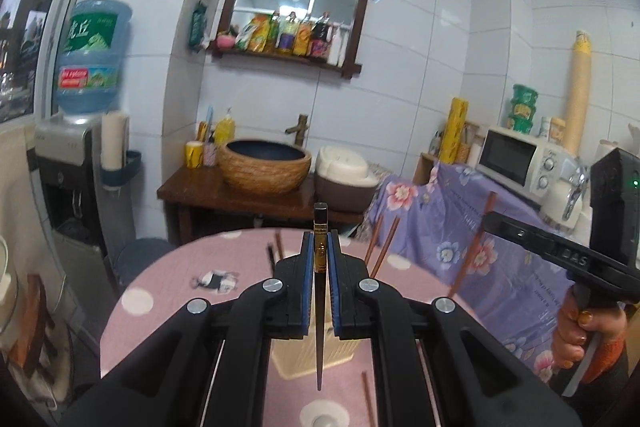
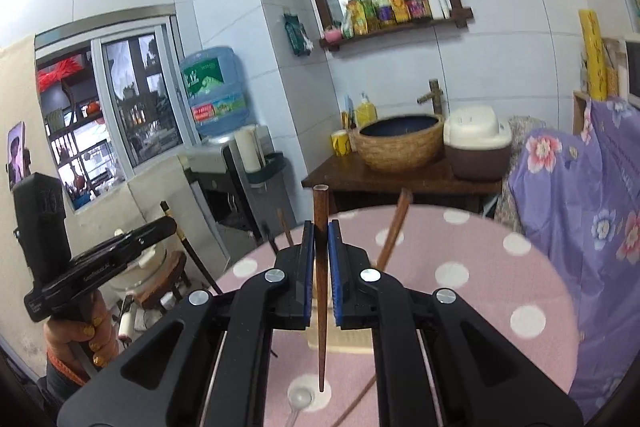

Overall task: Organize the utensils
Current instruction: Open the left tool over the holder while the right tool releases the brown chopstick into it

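While both grippers hang above the pink polka-dot tablecloth (image 1: pixel 172 279), I read the left side first. My left gripper (image 1: pixel 320 267) is clenched on a black chopstick (image 1: pixel 319 307), which stands nearly upright between the blue pads, gold-banded butt up, thin tip pointing down toward the table. Behind its jaws sits the cream slatted utensil holder (image 1: pixel 344 351), with several brown chopsticks (image 1: pixel 384 251) already leaning out of it. More loose brown sticks lie on the cloth near the holder.

Moving right, my right gripper (image 2: pixel 320 267) is likewise clamped, on a reddish-brown wooden chopstick (image 2: pixel 320 291), also tip-down and close to vertical. Just under its tip lies a clear plastic spoon (image 2: pixel 301 398) on a white dot of the cloth. The holder (image 2: pixel 352 341) shows behind this gripper too, mostly hidden by the jaws.

I judge the step in hand to be carrying each stick over the holder and dropping it in. To do it well, I would bring one gripper at a time over the opening so the two tools do not collide, keep each stick vertical, lower the tip inside the rim between the sticks already standing there, and only then let go. Releasing high risks a bounce out.
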`<move>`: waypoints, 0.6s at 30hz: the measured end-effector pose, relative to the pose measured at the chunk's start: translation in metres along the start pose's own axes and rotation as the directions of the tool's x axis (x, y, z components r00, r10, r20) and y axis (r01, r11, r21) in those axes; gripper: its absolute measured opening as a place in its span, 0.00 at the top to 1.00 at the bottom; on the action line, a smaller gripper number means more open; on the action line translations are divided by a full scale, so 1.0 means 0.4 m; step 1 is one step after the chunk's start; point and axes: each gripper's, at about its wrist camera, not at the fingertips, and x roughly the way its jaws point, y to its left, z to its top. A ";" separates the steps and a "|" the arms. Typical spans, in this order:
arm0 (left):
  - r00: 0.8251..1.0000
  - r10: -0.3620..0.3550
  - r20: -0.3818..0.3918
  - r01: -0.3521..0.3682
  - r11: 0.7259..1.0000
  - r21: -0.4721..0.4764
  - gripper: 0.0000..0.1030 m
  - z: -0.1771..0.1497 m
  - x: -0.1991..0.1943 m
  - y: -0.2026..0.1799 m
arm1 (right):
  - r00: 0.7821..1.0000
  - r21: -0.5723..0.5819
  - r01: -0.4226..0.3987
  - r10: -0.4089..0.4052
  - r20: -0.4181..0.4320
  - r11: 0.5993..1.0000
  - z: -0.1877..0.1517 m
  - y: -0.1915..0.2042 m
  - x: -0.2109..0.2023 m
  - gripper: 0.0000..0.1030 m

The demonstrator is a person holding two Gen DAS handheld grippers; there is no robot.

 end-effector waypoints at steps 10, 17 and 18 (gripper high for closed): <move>0.991 0.085 0.107 -0.084 0.996 -0.015 0.92 0.137 0.098 -0.033 | 0.986 -0.039 0.121 -0.115 0.119 0.992 0.127 0.026 0.088 0.92; 0.992 0.127 -0.018 -0.127 0.991 -0.050 0.92 0.004 0.224 0.014 | 0.985 -0.048 0.168 -0.166 0.037 0.985 -0.012 -0.001 0.211 0.92; 0.991 0.126 -0.039 -0.128 0.990 -0.054 0.92 -0.018 0.238 0.019 | 0.985 -0.048 0.169 -0.168 0.027 0.984 -0.029 -0.004 0.222 0.92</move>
